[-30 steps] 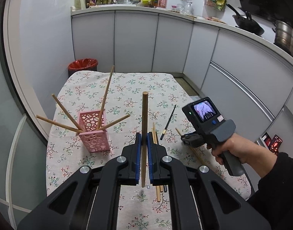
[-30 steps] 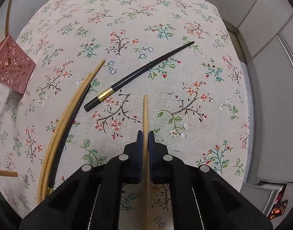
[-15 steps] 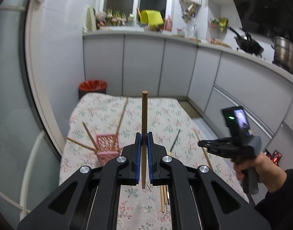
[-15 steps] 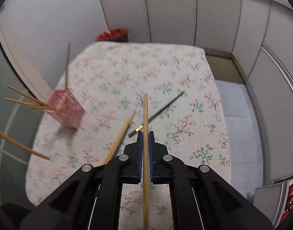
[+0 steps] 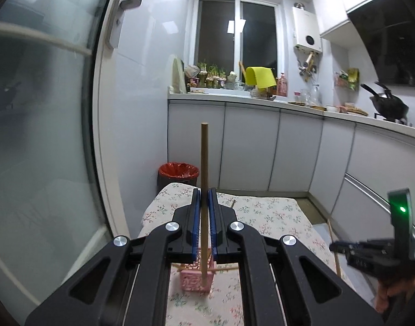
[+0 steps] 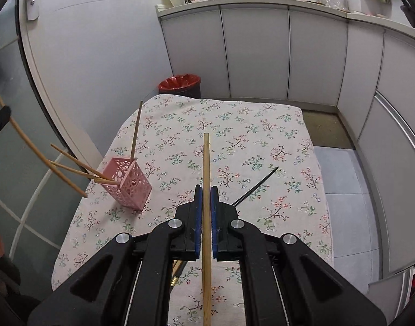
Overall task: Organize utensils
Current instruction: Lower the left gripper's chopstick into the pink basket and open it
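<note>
— What is seen of the room?

— A kitchen is shown, lined with grey cabinets [image 6: 256, 54] under a cluttered counter, with a red-lined bin [image 6: 179, 84] set at the far end of a table [image 6: 261, 125] that is covered in a flowered cloth.

— And what is placed on that cloth?

— A pink perforated holder [image 6: 131, 187] is stood near the left edge, tilted in the right wrist view. Several pale wooden chopsticks [image 6: 71, 160] are fanned out of it at loose angles. A thin black chopstick [image 6: 257, 187] is laid flat on the cloth, well apart from the holder.

— How are the grippers described?

— The left gripper [image 5: 204, 228] is pressed onto a brown wooden chopstick [image 5: 204, 168], which is held upright, its lower tip seen over the holder [image 5: 193, 282]. The right gripper [image 6: 206, 217] is likewise clamped on a lighter bamboo chopstick [image 6: 206, 163], which is pointed forward above the middle of the table. A hand [image 5: 389, 296] is glimpsed at the right gripper's handle.
</note>
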A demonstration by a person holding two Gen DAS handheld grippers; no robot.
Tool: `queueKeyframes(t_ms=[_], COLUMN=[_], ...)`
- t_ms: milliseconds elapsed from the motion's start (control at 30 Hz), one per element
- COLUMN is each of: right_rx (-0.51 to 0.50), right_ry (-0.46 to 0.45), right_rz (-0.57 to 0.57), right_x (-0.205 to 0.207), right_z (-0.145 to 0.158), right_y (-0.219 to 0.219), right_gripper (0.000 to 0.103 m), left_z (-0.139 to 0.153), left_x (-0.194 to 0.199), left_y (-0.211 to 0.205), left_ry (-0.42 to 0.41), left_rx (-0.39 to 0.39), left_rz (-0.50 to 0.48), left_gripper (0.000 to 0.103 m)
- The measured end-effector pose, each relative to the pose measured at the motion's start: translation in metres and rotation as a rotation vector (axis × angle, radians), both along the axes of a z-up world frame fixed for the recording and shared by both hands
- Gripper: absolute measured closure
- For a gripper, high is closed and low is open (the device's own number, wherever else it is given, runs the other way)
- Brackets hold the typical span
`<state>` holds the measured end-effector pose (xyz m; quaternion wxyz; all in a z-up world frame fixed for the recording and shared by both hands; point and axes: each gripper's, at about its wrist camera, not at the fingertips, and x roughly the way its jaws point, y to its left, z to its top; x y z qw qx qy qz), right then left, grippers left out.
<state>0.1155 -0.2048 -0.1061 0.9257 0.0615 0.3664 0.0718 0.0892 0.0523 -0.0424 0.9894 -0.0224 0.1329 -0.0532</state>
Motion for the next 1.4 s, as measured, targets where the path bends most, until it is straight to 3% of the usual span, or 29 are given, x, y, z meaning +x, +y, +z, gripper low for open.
queueKeyframes(t_ms=[300,800,933,1100,1400], right_rx=[0.025,0.049,0.066,0.095,0.171], right_ry=[0.009,0.0,-0.022,-0.078,-0.226], right_rz=[0.0,-0.012,-0.018,-0.021,-0.017], right_x=[0.012,0.022,0.018,0.013,0.001], right_z=[-0.004,-0.006,-0.003,0.009,0.048], right_y=[0.0,-0.007,-0.007,-0.004,0.023], right_gripper=[0.098,0.098,0.098,0.098,0.098], left_z=[-0.029,-0.071,-0.062,-0.043,-0.032], left_x=[0.057,0.108,0.101,0.079,0.03], left_y=[-0.014,-0.02,-0.016,-0.014,0.027], left_ry=[-0.076,0.106,0.127,0.139,0.227], left_rx=[0.057,0.056,0.026,0.015,-0.03], left_rz=[0.089,0.099,0.086,0.063,0.08], left_gripper=[0.097,0.096,0.073,0.071,0.052])
